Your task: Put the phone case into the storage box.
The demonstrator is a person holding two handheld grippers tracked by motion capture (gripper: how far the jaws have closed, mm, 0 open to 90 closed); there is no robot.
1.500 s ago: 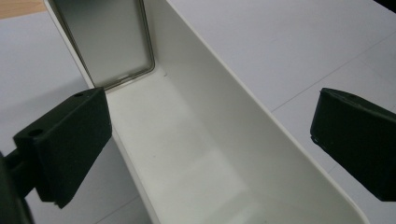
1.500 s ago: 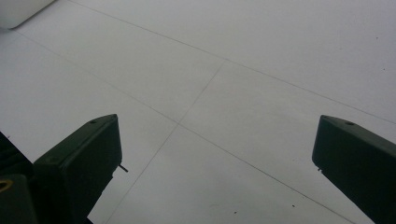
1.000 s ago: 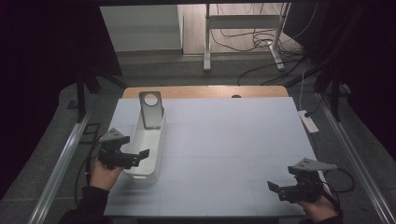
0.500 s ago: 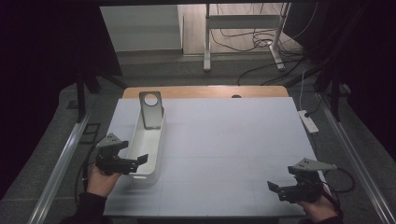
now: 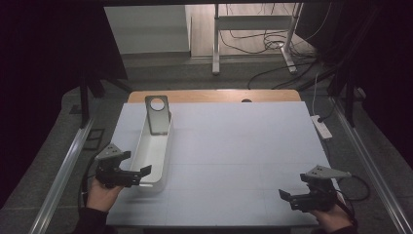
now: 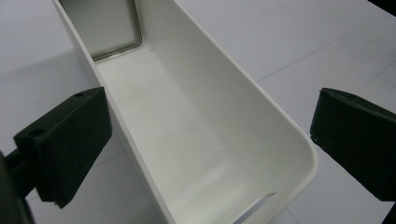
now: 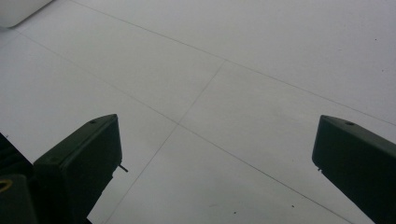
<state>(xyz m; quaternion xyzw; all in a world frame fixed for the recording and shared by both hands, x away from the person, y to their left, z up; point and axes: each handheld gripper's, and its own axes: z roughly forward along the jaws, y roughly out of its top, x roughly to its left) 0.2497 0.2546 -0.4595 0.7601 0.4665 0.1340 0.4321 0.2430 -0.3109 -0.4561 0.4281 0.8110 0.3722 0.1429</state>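
Claws both gape: left claw (image 5: 144,171) straddles the white bin's (image 5: 153,148) near end, seemingly without touching; right claw (image 5: 287,196) hovers over bare counter (image 5: 243,146).

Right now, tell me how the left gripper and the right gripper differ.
The left gripper straddles the near end of the white bin, one jaw on each side; the right gripper has bare table between its jaws. The left sits at the table's near-left, the right at its near-right corner. Both are hand-held, black, and open wide.
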